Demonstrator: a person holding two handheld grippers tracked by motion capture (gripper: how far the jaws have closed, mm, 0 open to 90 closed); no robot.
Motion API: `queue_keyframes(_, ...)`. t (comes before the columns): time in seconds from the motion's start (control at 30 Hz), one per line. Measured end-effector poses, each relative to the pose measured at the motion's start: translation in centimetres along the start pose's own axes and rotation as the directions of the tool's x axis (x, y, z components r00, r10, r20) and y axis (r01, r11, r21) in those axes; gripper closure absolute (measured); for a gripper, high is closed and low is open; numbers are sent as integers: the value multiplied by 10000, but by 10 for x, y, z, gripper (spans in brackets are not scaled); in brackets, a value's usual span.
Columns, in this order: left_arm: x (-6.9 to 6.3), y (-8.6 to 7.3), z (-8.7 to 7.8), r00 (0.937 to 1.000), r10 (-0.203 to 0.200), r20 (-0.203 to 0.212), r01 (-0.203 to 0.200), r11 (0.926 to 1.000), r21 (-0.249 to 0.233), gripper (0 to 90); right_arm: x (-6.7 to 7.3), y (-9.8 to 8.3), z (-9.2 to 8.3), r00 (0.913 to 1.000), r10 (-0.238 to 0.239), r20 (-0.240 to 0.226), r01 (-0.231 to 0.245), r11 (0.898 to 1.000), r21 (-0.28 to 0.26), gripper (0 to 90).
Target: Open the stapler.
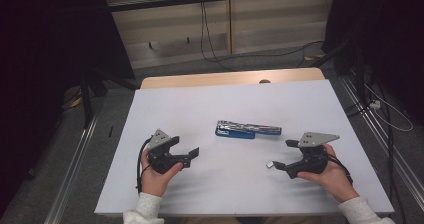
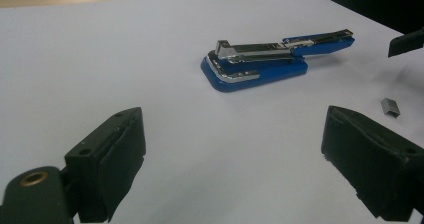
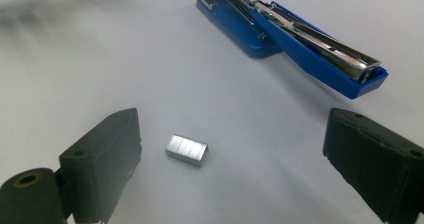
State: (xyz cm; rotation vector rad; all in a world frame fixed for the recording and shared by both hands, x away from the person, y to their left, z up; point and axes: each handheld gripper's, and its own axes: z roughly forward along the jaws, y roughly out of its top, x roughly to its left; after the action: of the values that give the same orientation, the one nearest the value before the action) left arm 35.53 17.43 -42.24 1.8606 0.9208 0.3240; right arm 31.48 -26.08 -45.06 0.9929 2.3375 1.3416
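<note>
A blue and chrome stapler (image 1: 248,129) lies swung open in the middle of the white table (image 1: 165,109), its blue top arm stretched out to the right. In the left gripper view the stapler (image 2: 260,59) is ahead of my open left gripper (image 2: 232,144), well apart from it. A small silver block of staples (image 3: 186,150) rests on the table between the wide-open jaws of my right gripper (image 3: 232,144), nearer the left jaw and untouched. From above, the left gripper (image 1: 185,148) and right gripper (image 1: 284,155) rest on the table, each held in a hand, with the staple block (image 1: 270,164) by the right one.
The table's wooden far edge (image 1: 230,77) runs along the back. Cables (image 1: 210,44) trail over the floor behind it, and metal rails (image 1: 75,154) run along both sides. A dark stand (image 1: 87,91) rises at the left.
</note>
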Motion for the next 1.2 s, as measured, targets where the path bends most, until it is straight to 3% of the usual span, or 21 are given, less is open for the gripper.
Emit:
queue_keyframes(0.27,2,-2,-4,10000,-32,-85,31,10000,-34,107,2,1,3,9997,-164,-179,167,9997,170,105)
queue_keyframes(0.5,2,-3,-3,10000,-44,-74,44,10000,-15,110,3,3,5,9985,-400,-361,414,9983,398,193)
queue_keyframes(0.6,2,-3,-2,9999,-58,-89,59,10000,18,111,3,1,7,9981,-427,-446,460,9961,754,256)
queue_keyframes(1.2,2,-3,-2,10000,24,-67,-24,10000,23,112,6,1,10,9893,-1181,-853,1278,9845,1197,427)
